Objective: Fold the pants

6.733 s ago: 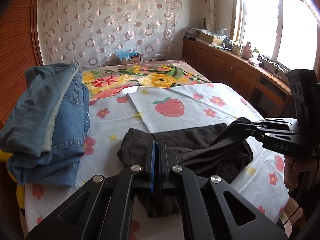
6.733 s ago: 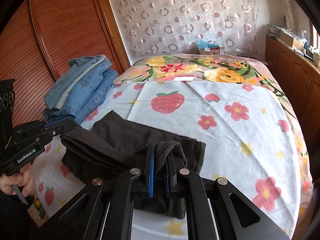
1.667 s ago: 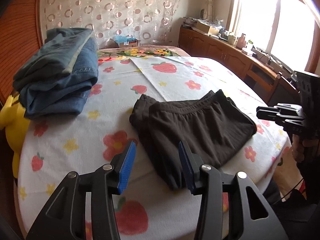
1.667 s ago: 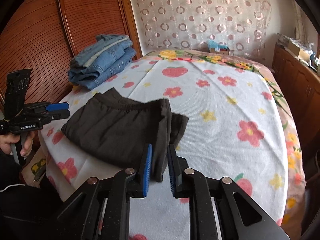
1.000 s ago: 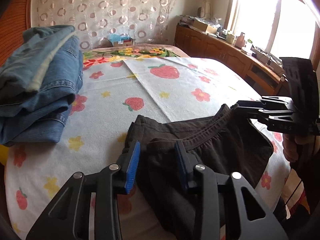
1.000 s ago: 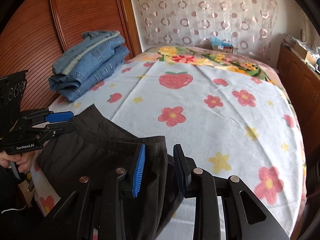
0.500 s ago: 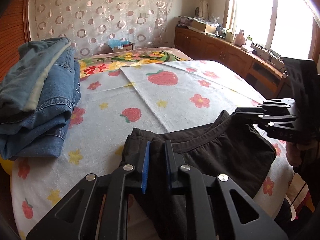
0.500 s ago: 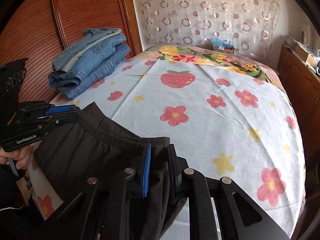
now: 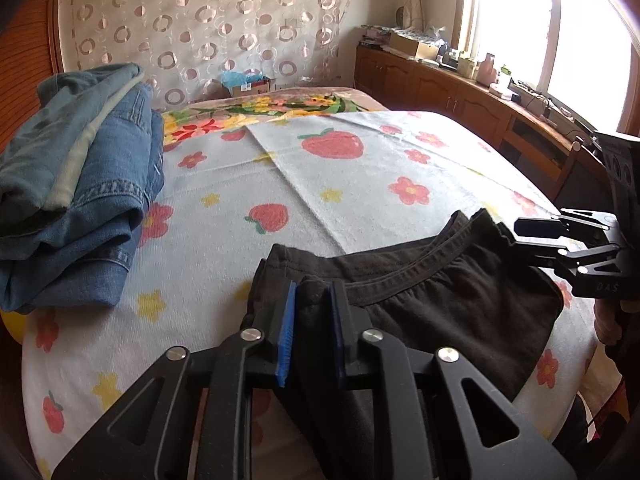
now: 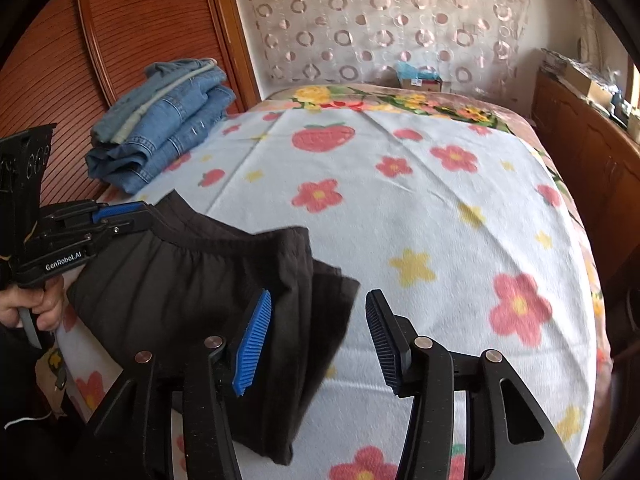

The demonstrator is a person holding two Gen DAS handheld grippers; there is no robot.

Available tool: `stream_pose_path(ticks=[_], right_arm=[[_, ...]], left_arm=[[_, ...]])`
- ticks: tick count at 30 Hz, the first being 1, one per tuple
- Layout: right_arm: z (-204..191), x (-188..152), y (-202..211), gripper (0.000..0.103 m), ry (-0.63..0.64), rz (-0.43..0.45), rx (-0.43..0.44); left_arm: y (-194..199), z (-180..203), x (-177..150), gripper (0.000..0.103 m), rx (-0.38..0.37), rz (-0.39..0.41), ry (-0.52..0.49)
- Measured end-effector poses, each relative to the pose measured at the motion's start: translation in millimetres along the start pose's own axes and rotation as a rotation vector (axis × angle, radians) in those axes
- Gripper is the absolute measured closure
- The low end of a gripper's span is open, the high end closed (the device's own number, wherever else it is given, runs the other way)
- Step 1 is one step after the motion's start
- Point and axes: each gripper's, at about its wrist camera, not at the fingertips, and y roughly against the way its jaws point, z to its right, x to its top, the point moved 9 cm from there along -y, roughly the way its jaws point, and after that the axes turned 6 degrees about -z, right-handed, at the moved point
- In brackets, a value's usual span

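Note:
The folded dark brown pants (image 9: 440, 304) lie near the front edge of the bed; they also show in the right wrist view (image 10: 208, 288). My left gripper (image 9: 312, 312) is shut on the waistband corner of the pants, and it shows at the left of the right wrist view (image 10: 120, 216). My right gripper (image 10: 318, 336) is open and empty, its jaws wide apart just above the pants' right edge. In the left wrist view it (image 9: 536, 236) sits at the pants' far right corner.
A stack of folded blue jeans (image 9: 72, 184) lies at the bed's left side, also in the right wrist view (image 10: 160, 120). The flowered blanket (image 10: 440, 208) covers the bed. A wooden cabinet (image 9: 460, 96) runs under the window at right. A wooden wall (image 10: 140, 32) stands left.
My right gripper has opened and let go of the pants' right corner, which has dropped onto the bed. My left gripper stays shut on the waistband.

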Motion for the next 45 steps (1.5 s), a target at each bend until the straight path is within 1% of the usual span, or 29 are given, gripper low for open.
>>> stream_pose_path(ticks=[3,5,6,8,15,23,25,26,31,38,45], right_arm=[[5,-3,0,0.052,-0.011,-0.009,-0.007],[5,-4,0,0.052,-0.010,-0.017,-0.007],[5,-4,0,0.052,-0.008,-0.020,-0.005],[4,-4,-1,0.052,-0.004,-0.023,-0.001],[3,-2,-7,0.052,0.004,-0.036,0.009],[-1,1,-12,0.052,0.010,-0.040,0.012],[-6,2,-13,0.056,0.016,-0.041,0.022],[-8,2,-14,0.056,0.021,-0.041,0.026],[-11,1,-17,0.056,0.053,-0.025,-0.002],[-15,-1,-17,0.056,0.094,-0.008,-0.054],[-12,-1,-16,0.056,0.084,0.001,-0.037]], left_arm=[[-4,-4,-3,0.071,0.005,-0.019,0.016],[-5,-6,-3,0.050,0.002,-0.013,0.024],[-5,-8,-3,0.047,0.005,-0.015,0.030],[-6,-10,-4,0.026,0.007,-0.022,0.042],[-12,-15,-10,0.026,0.011,-0.045,0.048],[-19,-16,-13,0.026,-0.013,-0.062,0.062],[-19,-16,-14,0.025,-0.018,-0.065,0.064],[-19,-16,-14,0.025,-0.018,-0.066,0.062],[-21,-14,-14,0.022,-0.012,-0.073,0.046],[-23,-11,-14,0.022,-0.002,-0.076,0.030],[-22,-11,-15,0.021,-0.002,-0.075,0.022]])
